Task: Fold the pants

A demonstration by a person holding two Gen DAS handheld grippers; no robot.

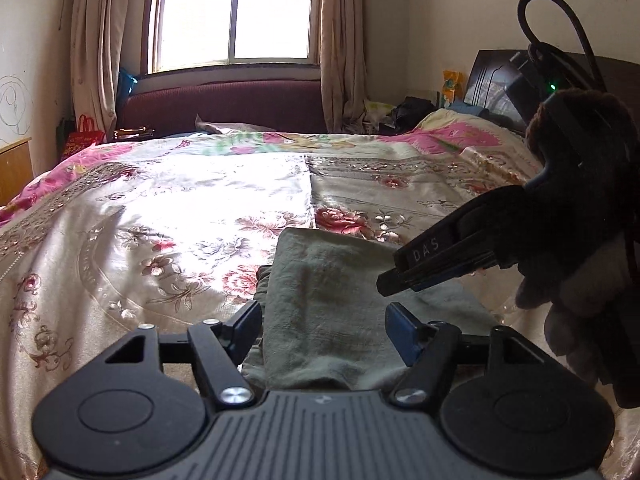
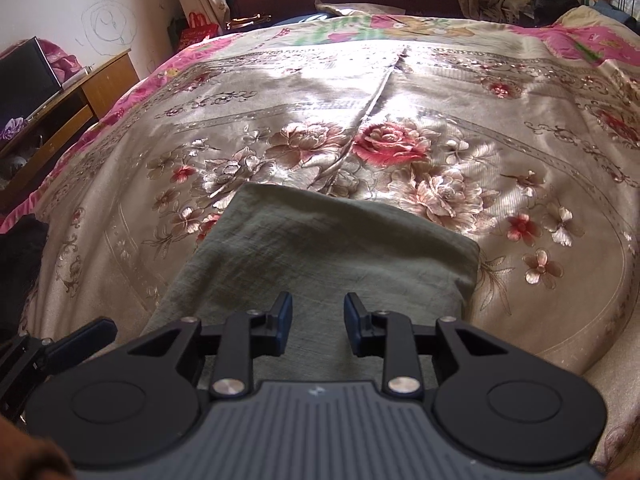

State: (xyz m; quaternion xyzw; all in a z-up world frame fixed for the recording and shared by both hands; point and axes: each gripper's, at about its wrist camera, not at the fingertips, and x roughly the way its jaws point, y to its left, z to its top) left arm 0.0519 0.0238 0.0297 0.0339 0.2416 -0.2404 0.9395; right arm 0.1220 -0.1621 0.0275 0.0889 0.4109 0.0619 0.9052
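One pair of green pants (image 2: 320, 248) lies folded on the bed (image 2: 440, 92), near its front edge. Two tools: the left tool (image 1: 324, 322) and right tool (image 2: 318, 320) hover over the pants, jaws apart, empty. Beyond the bed stand a window (image 1: 236, 12), curtains (image 1: 96, 40) and a sofa (image 1: 224, 104). The pants' near end is hidden.

left hand-held gripper (image 1: 324, 326) agape, right hand-held gripper (image 2: 318, 322) agape

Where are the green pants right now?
The green pants lie folded on the flowery bedspread at the near edge of the bed, right in front of both grippers in both wrist views, far from the window.
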